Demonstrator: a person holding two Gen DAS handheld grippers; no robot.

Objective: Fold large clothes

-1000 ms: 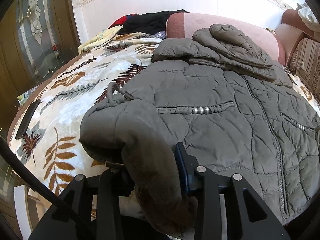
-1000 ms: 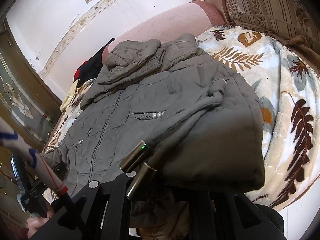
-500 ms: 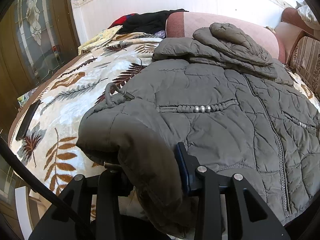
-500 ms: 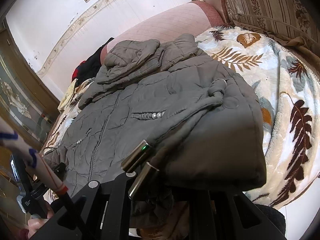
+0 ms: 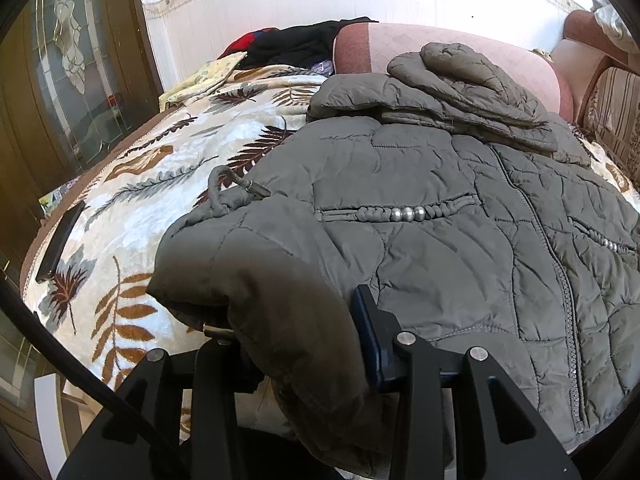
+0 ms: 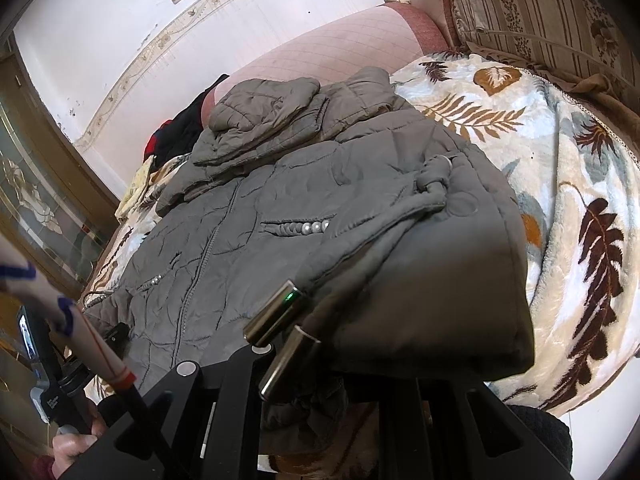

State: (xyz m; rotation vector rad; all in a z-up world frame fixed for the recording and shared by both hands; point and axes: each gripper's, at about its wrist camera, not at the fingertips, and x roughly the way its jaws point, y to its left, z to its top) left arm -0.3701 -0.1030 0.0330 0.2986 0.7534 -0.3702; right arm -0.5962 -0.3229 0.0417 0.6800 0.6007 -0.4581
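Note:
A grey quilted jacket lies front up on the bed, its hood folded at the far end. My left gripper has the near left corner of the jacket draped between its fingers. Its jaws are opening, and the blue pad still touches the fabric. In the right wrist view the jacket is folded over at its near right corner. My right gripper is shut on that corner, its tips hidden under the cloth. Two metal cord ends lie across it.
A leaf-print blanket covers the bed, with a dark phone near its left edge. A pink bolster and a pile of dark clothes lie at the far end. A striped cushion stands on the right. A person's hand shows at lower left.
The fold of jacket at my left gripper has sagged slightly down and to the left. Neither hand has moved.

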